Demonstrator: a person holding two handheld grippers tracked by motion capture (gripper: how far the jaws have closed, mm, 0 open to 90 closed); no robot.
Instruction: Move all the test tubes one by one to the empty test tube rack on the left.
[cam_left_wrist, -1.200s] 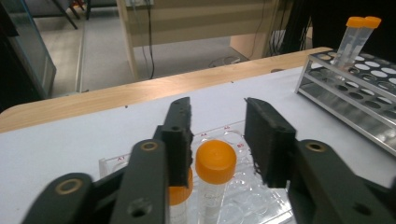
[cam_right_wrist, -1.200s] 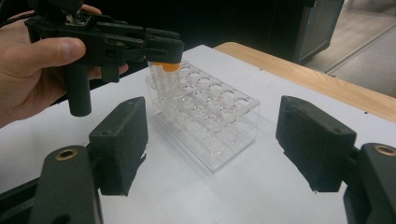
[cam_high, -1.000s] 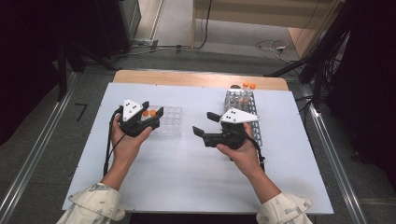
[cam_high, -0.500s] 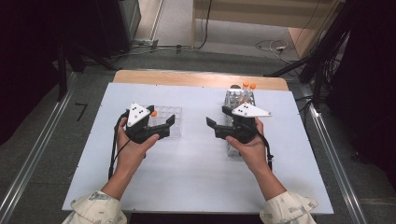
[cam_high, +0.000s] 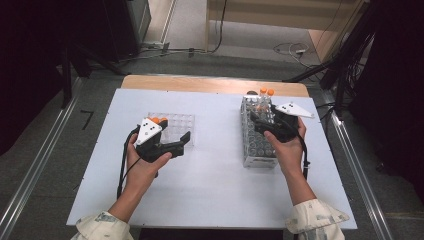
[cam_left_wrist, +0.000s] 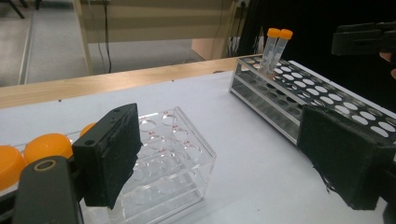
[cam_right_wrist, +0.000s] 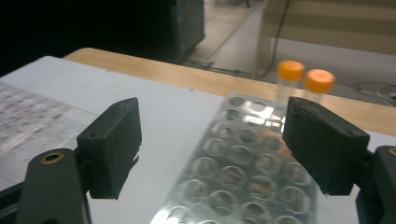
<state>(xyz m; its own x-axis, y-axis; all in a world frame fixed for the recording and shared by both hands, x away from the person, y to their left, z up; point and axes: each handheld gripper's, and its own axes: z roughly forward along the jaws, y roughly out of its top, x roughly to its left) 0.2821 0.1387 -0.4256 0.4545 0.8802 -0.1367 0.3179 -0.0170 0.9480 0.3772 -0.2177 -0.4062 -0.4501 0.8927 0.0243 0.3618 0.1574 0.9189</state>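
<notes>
Clear rack (cam_high: 175, 125) left of tube rack (cam_high: 256, 145)

The right gripper (cam_high: 261, 119) has moved from the middle of the table to the right and now sits over the metal tube rack (cam_high: 258, 150), short of the two orange-capped tubes (cam_high: 266, 93) at its far end; its jaws have just been opening, nothing between them. The left gripper (cam_high: 184, 140) has shifted slightly right, beside the clear rack (cam_high: 181, 122); its jaws have just been opening too, empty.
</notes>
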